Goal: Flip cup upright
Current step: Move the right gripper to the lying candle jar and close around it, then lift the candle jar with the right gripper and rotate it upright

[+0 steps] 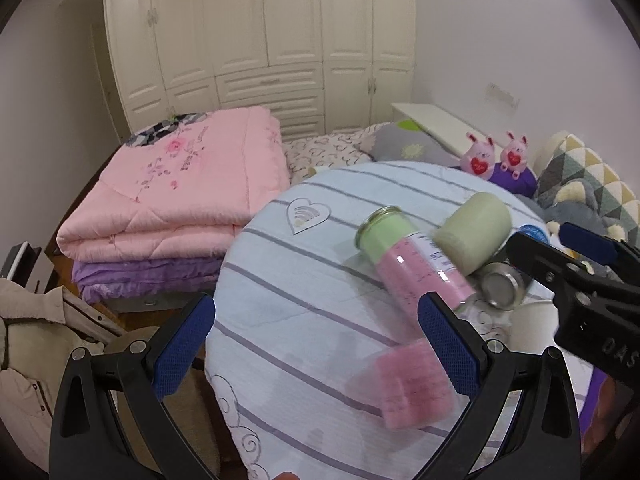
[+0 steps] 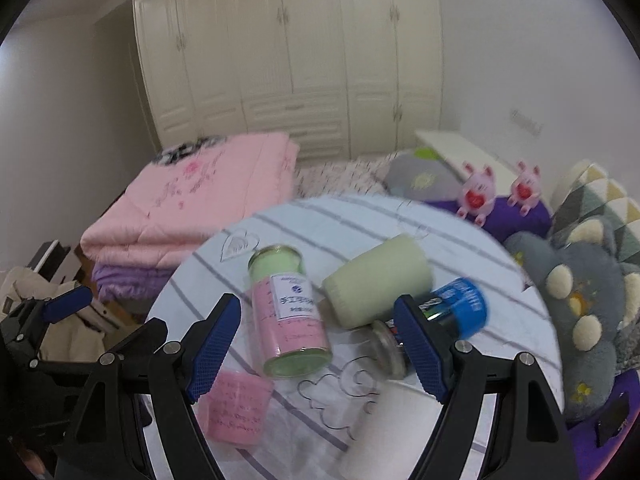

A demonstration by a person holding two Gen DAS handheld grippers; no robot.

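Note:
A pale green cup [image 1: 474, 232] [image 2: 378, 280] lies on its side on the round table [image 1: 280, 280] [image 2: 400, 220] with a striped cloth. A pink and green jar [image 1: 412, 256] [image 2: 290, 308] lies beside it on the left. My left gripper [image 1: 316, 348] is open and empty, over the table's near left part. My right gripper [image 2: 316, 348] is open and empty, hovering near the jar and the cup; it also shows at the right edge of the left wrist view [image 1: 560, 248].
A small glass jar [image 1: 502, 288] [image 2: 390, 350], a blue-capped container [image 2: 460, 312] and a pink block [image 1: 412, 388] [image 2: 236, 408] lie on the table. A white cup-like object [image 2: 392, 432] is near the front. Folded pink quilt [image 1: 176, 200], pillows and plush toys [image 2: 576, 304] surround the table.

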